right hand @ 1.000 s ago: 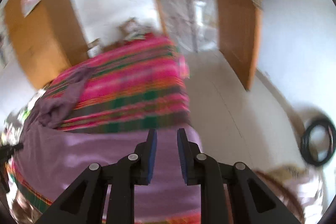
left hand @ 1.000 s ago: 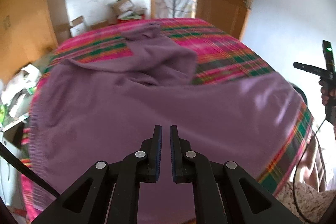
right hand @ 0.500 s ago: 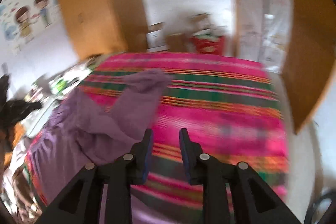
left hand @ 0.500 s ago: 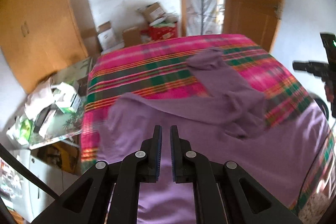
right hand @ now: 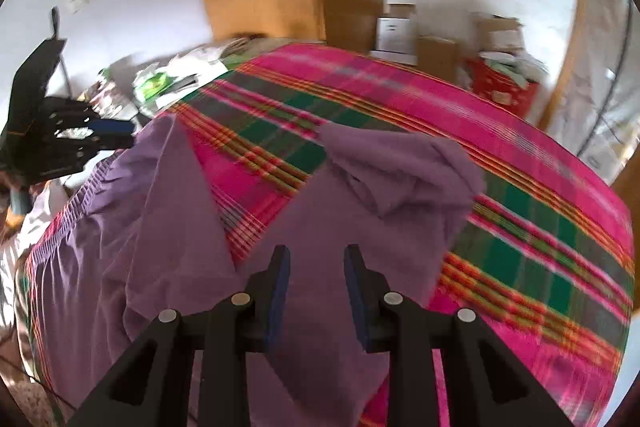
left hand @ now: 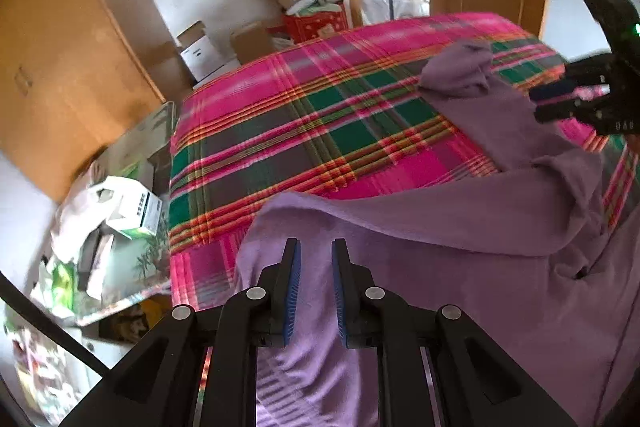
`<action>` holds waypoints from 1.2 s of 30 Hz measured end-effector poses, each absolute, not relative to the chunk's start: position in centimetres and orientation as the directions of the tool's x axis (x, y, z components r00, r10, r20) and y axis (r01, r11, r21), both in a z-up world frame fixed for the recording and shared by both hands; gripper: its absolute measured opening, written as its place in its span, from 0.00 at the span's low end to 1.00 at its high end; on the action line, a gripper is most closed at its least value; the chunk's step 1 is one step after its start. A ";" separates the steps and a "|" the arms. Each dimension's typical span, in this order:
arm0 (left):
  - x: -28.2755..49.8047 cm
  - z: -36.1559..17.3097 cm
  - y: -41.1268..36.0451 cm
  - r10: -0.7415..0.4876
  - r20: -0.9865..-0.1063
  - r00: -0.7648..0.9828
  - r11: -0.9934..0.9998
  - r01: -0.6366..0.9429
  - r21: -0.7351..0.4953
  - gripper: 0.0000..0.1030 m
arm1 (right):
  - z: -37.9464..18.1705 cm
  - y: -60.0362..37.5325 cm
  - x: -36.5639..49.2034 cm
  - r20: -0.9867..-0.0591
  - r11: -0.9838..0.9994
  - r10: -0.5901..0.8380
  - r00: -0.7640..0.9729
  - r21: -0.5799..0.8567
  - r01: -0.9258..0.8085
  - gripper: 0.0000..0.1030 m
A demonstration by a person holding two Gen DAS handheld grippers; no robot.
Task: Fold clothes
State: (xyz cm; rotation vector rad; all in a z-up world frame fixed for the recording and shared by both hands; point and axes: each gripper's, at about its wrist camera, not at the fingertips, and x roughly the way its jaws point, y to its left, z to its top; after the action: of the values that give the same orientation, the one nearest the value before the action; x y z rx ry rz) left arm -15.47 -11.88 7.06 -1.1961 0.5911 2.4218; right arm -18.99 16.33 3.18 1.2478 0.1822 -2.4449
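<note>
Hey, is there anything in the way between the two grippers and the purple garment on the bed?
Nothing visible. The purple garment lies directly below the left gripper, its jaws opening, and the right gripper.

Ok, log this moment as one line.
task: fold clothes | purple garment spread on plaid bed | left gripper opening, nothing held | right gripper open, nothing held

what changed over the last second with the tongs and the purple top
Both views swung across the bed: the left tongs, which sat over the middle of the purple garment, are now over its edge near the plaid blanket, their jaws opening with nothing gripped. The right tongs moved from the bed's far corner to above the bunched sleeve and widened. The garment lies much the same.
</note>
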 end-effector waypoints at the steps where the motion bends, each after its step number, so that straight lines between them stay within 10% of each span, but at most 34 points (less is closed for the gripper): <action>1: -15.8 6.9 -11.9 0.141 -0.812 -0.566 -0.841 -0.501 0.204 0.16 | 3.0 16.6 -19.5 -0.804 -0.926 -0.262 -0.534 0.055 0.373 0.28; 26: -18.5 4.7 -10.2 0.192 -0.822 -0.535 -0.737 -0.632 0.240 0.16 | -0.8 16.8 -24.6 -0.831 -0.948 -0.203 -0.519 0.034 0.317 0.37; 36: -20.1 3.7 -11.8 0.131 -0.821 -0.555 -0.806 -0.542 0.238 0.16 | -0.7 15.9 -24.3 -0.820 -0.939 -0.202 -0.536 0.007 0.344 0.04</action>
State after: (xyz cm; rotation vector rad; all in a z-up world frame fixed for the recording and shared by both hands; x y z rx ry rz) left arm -20.10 -11.76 3.70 -1.1970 0.6720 2.3736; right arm -24.27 15.89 -0.71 1.3049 0.2227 -2.4989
